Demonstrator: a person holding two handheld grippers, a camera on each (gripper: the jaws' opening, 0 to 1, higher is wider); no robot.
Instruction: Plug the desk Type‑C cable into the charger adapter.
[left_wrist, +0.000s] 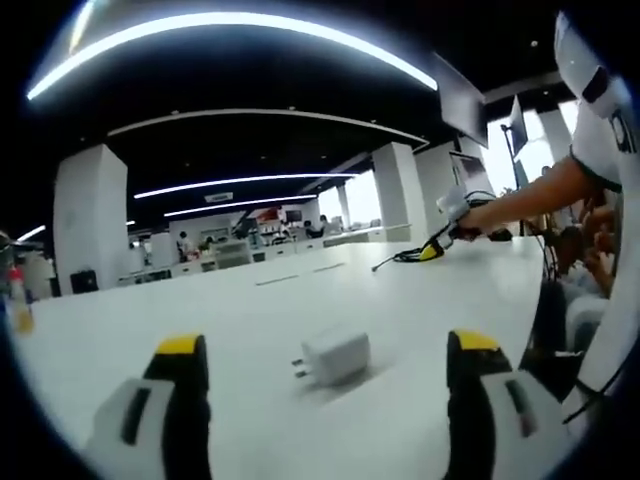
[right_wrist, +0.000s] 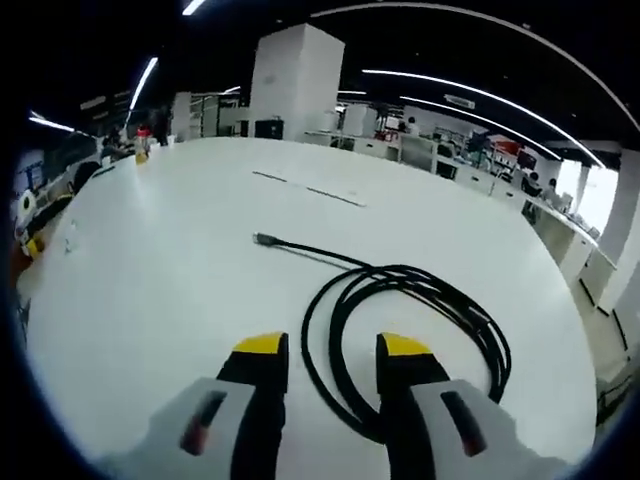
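Note:
A white charger adapter (left_wrist: 335, 357) lies on the white table (left_wrist: 120, 330), prongs pointing left, just ahead of my left gripper (left_wrist: 326, 346). That gripper is open, its yellow-tipped jaws wide apart on either side of the adapter and not touching it. The black Type-C cable (right_wrist: 400, 270) lies coiled on the table (right_wrist: 170, 260), its plug end (right_wrist: 264, 239) stretched out to the far left. My right gripper (right_wrist: 332, 347) stands open over the near part of the coil, one strand running between its jaws. In the left gripper view it shows far right (left_wrist: 440, 247), over the cable (left_wrist: 398, 257).
A person's arm (left_wrist: 530, 195) reaches over the table's right side. A small bottle (left_wrist: 18, 305) stands at the far left edge, and bottles (right_wrist: 140, 145) stand at the far corner. Thin slots (right_wrist: 310, 187) cross the tabletop. White pillars (left_wrist: 90, 215) and desks stand beyond.

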